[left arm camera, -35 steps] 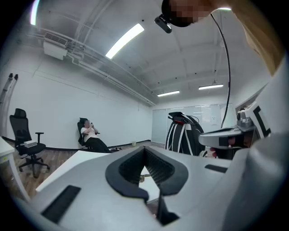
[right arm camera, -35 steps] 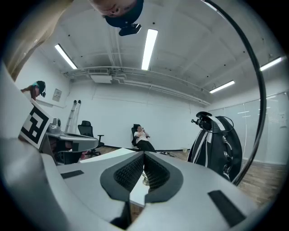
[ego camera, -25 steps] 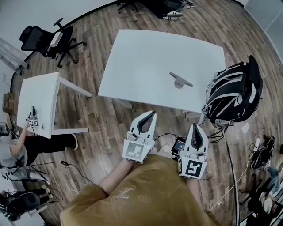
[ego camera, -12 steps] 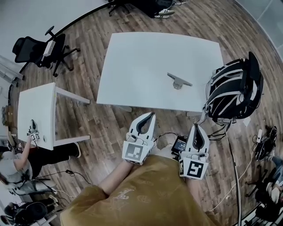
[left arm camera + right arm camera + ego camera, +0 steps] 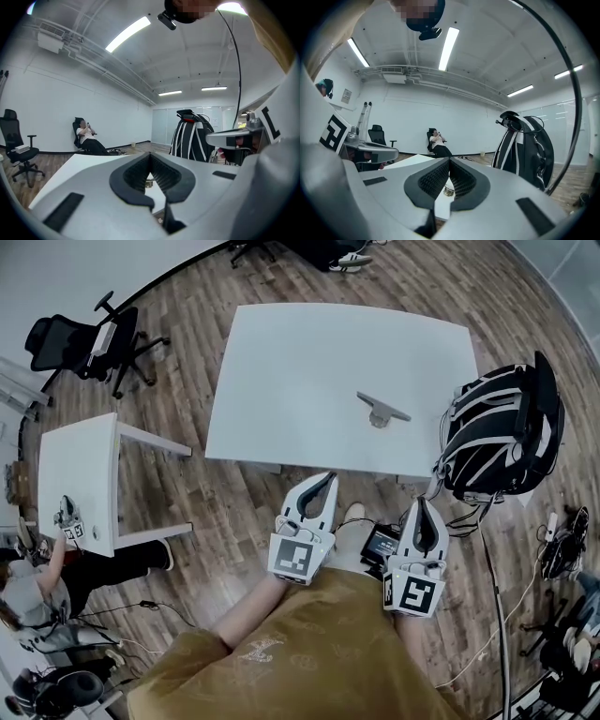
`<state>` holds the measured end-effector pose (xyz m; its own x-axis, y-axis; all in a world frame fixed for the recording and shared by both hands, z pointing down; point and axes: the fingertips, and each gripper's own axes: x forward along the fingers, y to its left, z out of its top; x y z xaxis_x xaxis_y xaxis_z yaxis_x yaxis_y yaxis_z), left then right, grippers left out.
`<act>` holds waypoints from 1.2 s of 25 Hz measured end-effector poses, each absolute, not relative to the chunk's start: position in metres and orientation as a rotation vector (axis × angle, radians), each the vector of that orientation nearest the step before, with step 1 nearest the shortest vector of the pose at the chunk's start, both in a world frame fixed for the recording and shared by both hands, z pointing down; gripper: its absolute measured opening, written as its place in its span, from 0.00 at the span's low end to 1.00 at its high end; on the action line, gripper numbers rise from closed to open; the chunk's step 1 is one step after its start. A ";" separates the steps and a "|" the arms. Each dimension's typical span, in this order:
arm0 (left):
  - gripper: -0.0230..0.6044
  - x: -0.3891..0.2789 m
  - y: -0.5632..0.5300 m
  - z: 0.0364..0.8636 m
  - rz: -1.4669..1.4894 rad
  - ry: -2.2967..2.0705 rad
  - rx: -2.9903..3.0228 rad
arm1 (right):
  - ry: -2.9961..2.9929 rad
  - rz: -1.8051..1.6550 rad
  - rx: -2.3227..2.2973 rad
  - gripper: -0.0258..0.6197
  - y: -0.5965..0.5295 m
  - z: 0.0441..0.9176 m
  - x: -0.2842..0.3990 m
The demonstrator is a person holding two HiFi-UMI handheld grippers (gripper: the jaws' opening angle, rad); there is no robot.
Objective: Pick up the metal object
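Reach judged not yet begun: left tool (image 5: 327,478) and right tool (image 5: 424,502) held clenched, empty, short of worktop (image 5: 281,371); metal object (image 5: 382,411) to be approached, tool released first.

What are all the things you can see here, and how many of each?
big table: 1, white, middle of the room
metal object: 1, grey, on the big table, near its right front corner
bag: 1, black and white, right of the big table
small table: 1, white, at the left
office chair: 1, black, far left
floor: 1, brown wood, all around
device: 1, black, on the floor
seated person: 1, by the far wall
shirt: 1, mustard, on the wearer
left gripper: 1, white, shut, empty, short of the big table
right gripper: 1, white, shut, empty, beside it
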<state>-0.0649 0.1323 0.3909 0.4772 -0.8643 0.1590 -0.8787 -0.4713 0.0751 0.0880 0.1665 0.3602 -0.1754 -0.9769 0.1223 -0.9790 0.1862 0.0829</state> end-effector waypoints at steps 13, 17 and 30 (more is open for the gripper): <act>0.04 -0.019 0.094 0.376 0.128 -1.509 2.653 | -2.339 -0.021 1.903 0.05 0.118 0.349 0.113; 0.05 -0.022 0.087 0.377 0.093 -1.564 2.649 | -2.348 -0.016 1.897 0.05 0.112 0.349 0.116; 0.04 -0.023 0.046 0.374 0.153 -1.597 2.620 | -2.410 -0.036 1.886 0.05 0.070 0.344 0.119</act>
